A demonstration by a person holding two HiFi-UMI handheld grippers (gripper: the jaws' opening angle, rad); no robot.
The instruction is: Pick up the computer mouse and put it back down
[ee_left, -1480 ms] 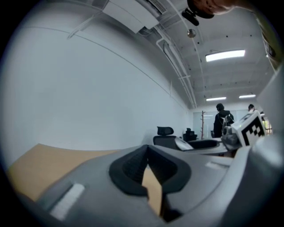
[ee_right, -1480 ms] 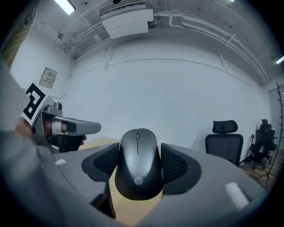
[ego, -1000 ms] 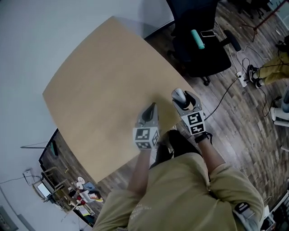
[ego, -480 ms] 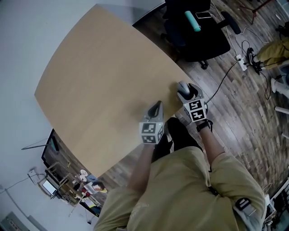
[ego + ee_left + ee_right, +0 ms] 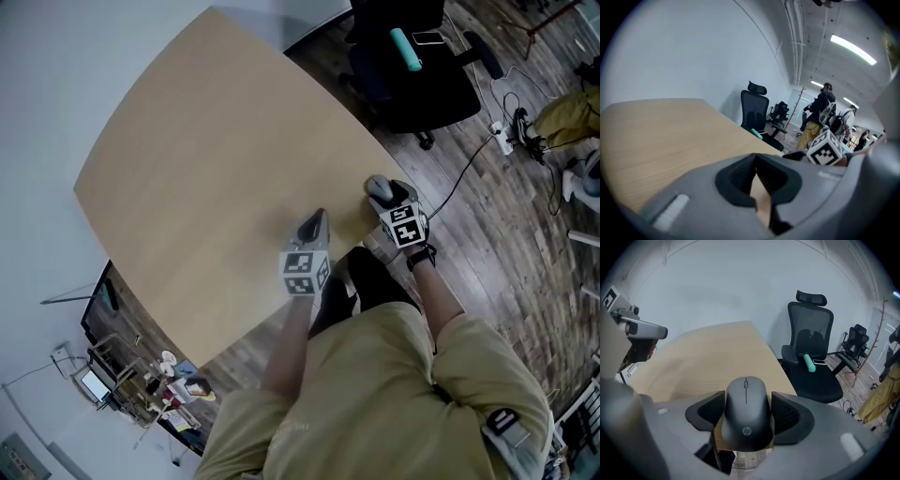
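Note:
A dark grey computer mouse (image 5: 746, 420) sits between the black pads of my right gripper (image 5: 746, 399), which is shut on its sides. In the head view the mouse (image 5: 376, 186) and right gripper (image 5: 381, 194) are over the near right edge of the light wood table (image 5: 206, 159). I cannot tell whether the mouse touches the tabletop. My left gripper (image 5: 316, 219) is low over the table's near edge, left of the right one. Its jaws are shut with nothing between them (image 5: 755, 157).
A black office chair (image 5: 412, 80) stands past the table's right corner, with a teal cylinder (image 5: 401, 45) and a phone (image 5: 431, 39) on its seat. A power strip with cables (image 5: 502, 161) lies on the wood floor. People (image 5: 820, 110) stand far off.
Both grippers have sunk toward the table. The right one still carries the mouse, now low at the table's near right edge.

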